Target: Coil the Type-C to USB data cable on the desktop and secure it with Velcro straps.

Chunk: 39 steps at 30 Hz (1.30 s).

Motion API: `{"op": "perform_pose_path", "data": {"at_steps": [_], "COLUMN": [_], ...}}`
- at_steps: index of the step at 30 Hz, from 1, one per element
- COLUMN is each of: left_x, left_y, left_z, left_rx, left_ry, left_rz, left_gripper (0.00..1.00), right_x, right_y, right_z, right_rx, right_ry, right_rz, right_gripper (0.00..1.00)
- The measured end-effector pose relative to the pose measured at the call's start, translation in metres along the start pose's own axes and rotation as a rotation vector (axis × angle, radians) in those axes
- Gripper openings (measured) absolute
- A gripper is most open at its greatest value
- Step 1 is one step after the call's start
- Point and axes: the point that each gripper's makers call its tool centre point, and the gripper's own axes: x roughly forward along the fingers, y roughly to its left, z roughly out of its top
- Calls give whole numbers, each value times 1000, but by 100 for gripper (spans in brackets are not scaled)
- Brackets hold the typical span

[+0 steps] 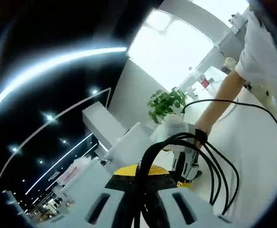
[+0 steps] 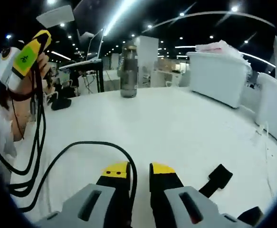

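My left tongs (image 1: 143,178) are raised off the bench and pinch several gathered loops of the thin black data cable (image 1: 214,166) — the loops hang down past a hand in a white glove (image 1: 176,128). My right tongs (image 2: 139,170), low over the white bench (image 2: 176,123), close on a strand of the same cable. A black Velcro strap (image 2: 215,179) lies just right of them; a dark grey bottle (image 2: 128,71) stands far off.
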Motion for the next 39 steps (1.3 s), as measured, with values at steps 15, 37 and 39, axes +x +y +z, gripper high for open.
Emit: {"op": "perform_pose_path", "data": {"at_steps": [15, 37, 39], "left_x": [10, 62, 64], "left_y": [0, -35, -40], "left_z": [-52, -76, -78], "left_rx": [-58, -165, -164], "left_ry": [161, 171, 194], "left_rz": [20, -102, -115], "left_gripper": [4, 6, 6], "right_x": [-93, -125, -125], "right_y": [-4, -7, -10], "right_z": [80, 50, 48], "right_rx": [-98, 129, 118], "right_ry": [-415, -462, -456], "right_rz": [-208, -30, -48], "right_gripper": [2, 2, 3]}}
